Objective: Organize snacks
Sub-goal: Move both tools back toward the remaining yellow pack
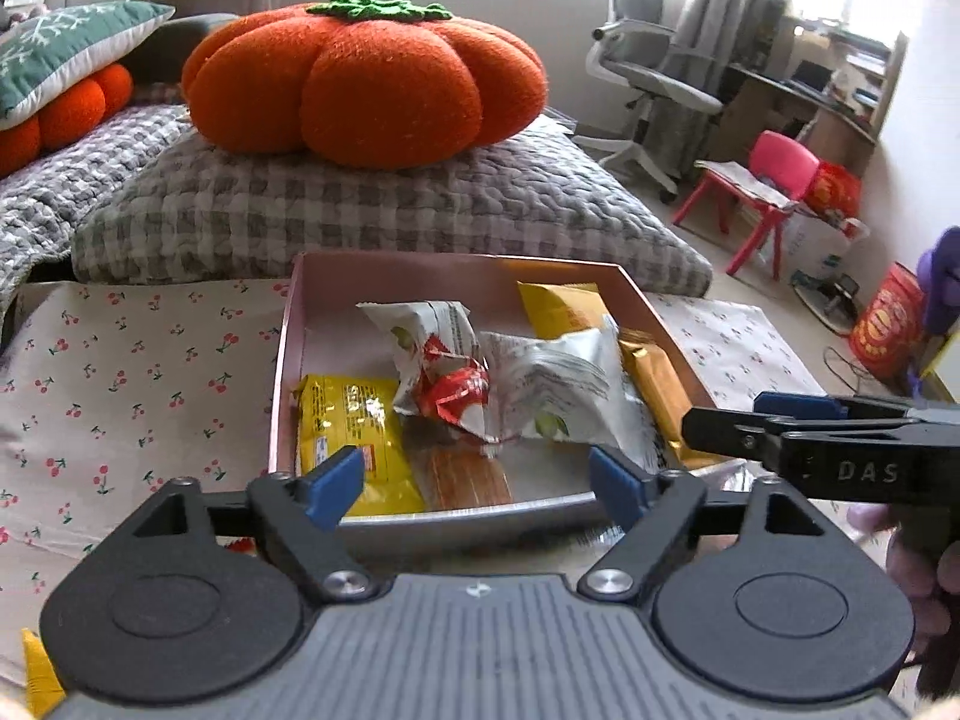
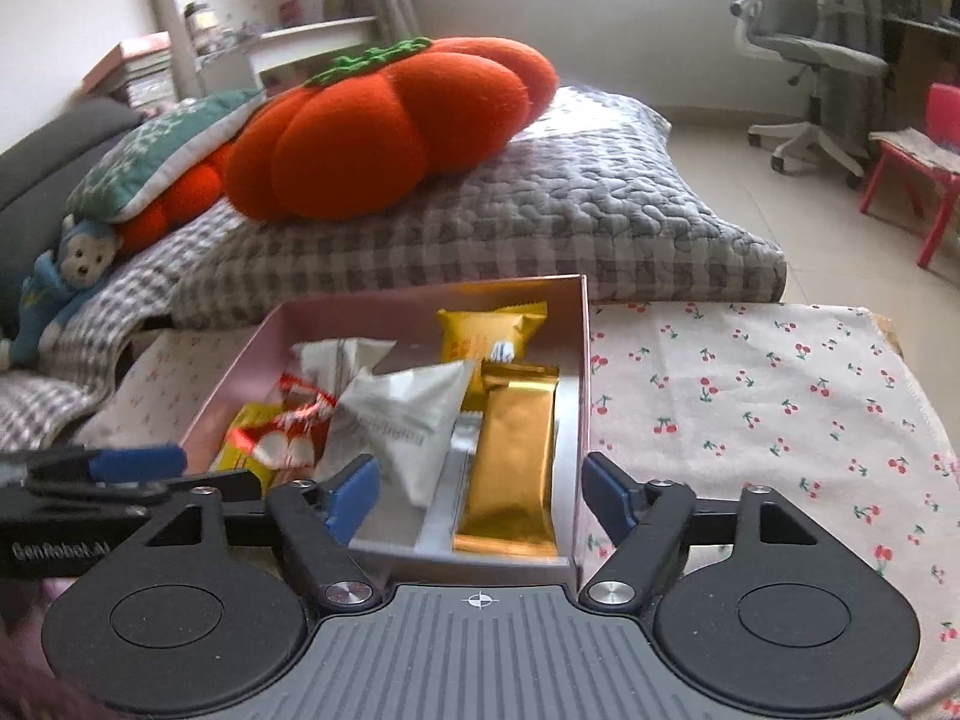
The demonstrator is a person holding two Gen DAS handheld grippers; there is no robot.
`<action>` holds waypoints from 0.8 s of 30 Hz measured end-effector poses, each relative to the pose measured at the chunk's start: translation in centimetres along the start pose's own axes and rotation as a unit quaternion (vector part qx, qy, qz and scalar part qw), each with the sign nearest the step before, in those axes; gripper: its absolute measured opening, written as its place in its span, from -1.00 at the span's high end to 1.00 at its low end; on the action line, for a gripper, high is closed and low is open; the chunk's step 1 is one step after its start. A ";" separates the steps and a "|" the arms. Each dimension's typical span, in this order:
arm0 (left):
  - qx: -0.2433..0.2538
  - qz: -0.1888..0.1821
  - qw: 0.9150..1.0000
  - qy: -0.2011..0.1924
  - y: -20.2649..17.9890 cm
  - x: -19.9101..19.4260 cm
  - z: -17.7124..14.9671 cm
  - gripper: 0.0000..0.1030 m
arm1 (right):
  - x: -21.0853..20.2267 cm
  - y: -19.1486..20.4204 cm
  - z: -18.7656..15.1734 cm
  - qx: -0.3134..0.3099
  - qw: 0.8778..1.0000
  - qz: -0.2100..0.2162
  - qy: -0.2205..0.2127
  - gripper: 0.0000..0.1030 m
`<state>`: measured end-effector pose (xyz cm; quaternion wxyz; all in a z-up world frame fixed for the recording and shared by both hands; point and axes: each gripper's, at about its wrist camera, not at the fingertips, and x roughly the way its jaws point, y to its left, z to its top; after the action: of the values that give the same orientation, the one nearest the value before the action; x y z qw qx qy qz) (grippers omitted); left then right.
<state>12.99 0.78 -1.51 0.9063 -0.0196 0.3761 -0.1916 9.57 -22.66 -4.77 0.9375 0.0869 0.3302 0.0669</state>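
Observation:
A pink box (image 1: 287, 348) (image 2: 581, 360) sits on a cherry-print cloth and holds several snack packets. In it lie a yellow packet (image 1: 348, 420), a red and white packet (image 1: 444, 384) (image 2: 282, 438), white packets (image 1: 558, 384) (image 2: 408, 414), a gold bar (image 2: 510, 468) (image 1: 651, 384) and a yellow-orange packet (image 2: 486, 330). My left gripper (image 1: 477, 483) is open and empty over the box's near edge. My right gripper (image 2: 480, 495) is open and empty over the box's near right corner; it shows from the side in the left wrist view (image 1: 798, 426).
The cherry-print cloth (image 2: 750, 396) (image 1: 132, 372) covers the table around the box. Behind it lies a grey checked quilt (image 1: 360, 210) with an orange pumpkin cushion (image 1: 366, 72) (image 2: 390, 126). An office chair (image 1: 648, 66) and a red child's chair (image 1: 762, 192) stand on the floor at right.

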 end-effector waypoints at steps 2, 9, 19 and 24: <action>0.005 -0.002 1.000 0.000 0.1 -0.5 -0.4 -0.71 | -0.8 -0.1 -0.3 -0.007 1.000 0.003 -0.001 -0.60; 0.034 0.000 0.999 -0.010 0.4 -2.6 -1.8 -0.92 | -2.9 -0.6 -1.5 -0.019 1.000 0.005 -0.003 -0.72; 0.079 0.014 0.997 -0.010 2.1 -4.2 -3.8 -0.98 | -3.6 1.1 -3.1 -0.054 0.998 0.017 0.010 -0.76; 0.105 0.027 0.994 0.000 3.8 -4.6 -4.6 -0.98 | -3.2 2.8 -4.1 -0.084 0.996 0.026 0.015 -0.76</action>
<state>8.11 6.51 -2.36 0.9080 0.0863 0.3547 -0.2055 4.30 -20.02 -5.35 0.9345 0.0153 0.3349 0.1198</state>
